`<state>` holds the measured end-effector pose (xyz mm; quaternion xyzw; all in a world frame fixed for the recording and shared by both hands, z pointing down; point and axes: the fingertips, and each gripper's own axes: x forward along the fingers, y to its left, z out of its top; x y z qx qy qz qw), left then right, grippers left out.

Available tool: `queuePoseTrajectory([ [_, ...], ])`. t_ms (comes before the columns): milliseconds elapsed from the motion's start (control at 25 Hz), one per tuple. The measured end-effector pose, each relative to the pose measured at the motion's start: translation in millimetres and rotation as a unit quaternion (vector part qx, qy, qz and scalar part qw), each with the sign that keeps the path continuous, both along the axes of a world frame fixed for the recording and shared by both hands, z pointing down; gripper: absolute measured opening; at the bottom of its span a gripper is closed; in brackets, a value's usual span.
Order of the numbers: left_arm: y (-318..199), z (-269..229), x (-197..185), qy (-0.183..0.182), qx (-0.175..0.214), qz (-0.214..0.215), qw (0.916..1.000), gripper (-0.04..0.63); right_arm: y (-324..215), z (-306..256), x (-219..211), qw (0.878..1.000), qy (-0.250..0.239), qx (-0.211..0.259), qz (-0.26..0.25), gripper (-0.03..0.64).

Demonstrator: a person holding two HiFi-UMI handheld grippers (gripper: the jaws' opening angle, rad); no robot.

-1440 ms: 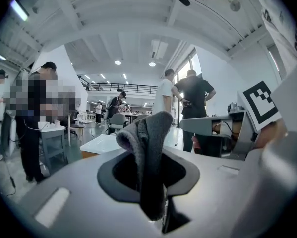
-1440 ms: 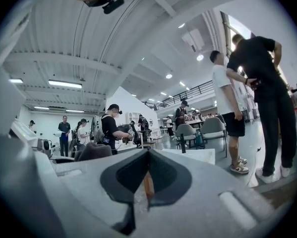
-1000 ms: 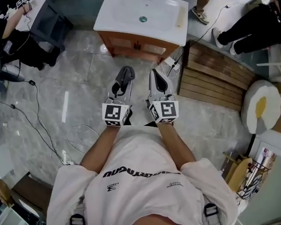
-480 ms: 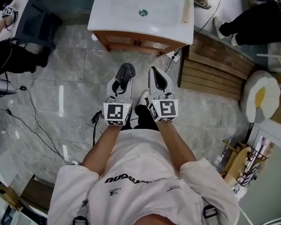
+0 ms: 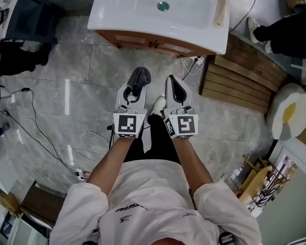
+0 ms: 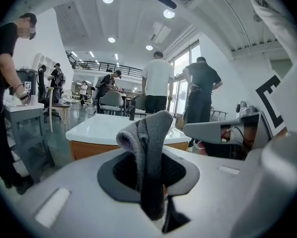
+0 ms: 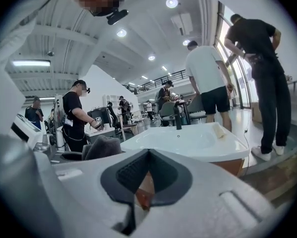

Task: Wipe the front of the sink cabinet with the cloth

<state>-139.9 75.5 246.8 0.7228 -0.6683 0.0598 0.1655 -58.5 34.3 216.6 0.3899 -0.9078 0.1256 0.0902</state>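
Floor (image 5: 91,80): grey marbled tiles, shiny, running under everything in the head view.
Person (image 5: 153,203): white T-shirt and dark trousers, standing in front of the sink cabinet, arms stretched forward with one gripper in each hand.
Sink cabinet (image 5: 158,44): at the top of the head view, well apart from both grippers; a white basin top over an orange-brown wooden front, of which only a thin strip shows under the rim.
Wooden decking (image 5: 239,83): brown slats on the floor, just to the right of the cabinet.
Left gripper (image 5: 136,86): held over the floor and pointing toward the cabinet; its jaws are clamped on the cloth.
Right gripper (image 5: 174,87): level with the left one and just beside it; its jaws are closed together with nothing between them.
Cloth (image 6: 147,143): grey, folded, standing up out of the left gripper's jaws, its rounded top bulging past the tips; it touches neither cabinet nor floor.
Cables (image 5: 45,137): thin black and white leads looping over the tiles at the left.
Drain (image 5: 163,5): small greenish ring in the basin.
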Motion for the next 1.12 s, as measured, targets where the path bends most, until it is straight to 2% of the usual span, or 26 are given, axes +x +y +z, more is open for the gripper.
queuePoseTrajectory([
  [320,-28,65,-4,0.018,-0.007,-0.010,0.9998,0.071,-24,57,6,1.000,0.007,-0.005,0.018,-0.005],
  [480,-35,91,-11,0.012,-0.006,-0.023,0.9996,0.072,-23,84,5,1.000,0.005,-0.014,0.014,-0.005],
  [1120,-63,162,-78,0.007,0.005,-0.088,0.9961,0.072,-28,152,-26,1.000,0.005,-0.020,-0.008,-0.005],
])
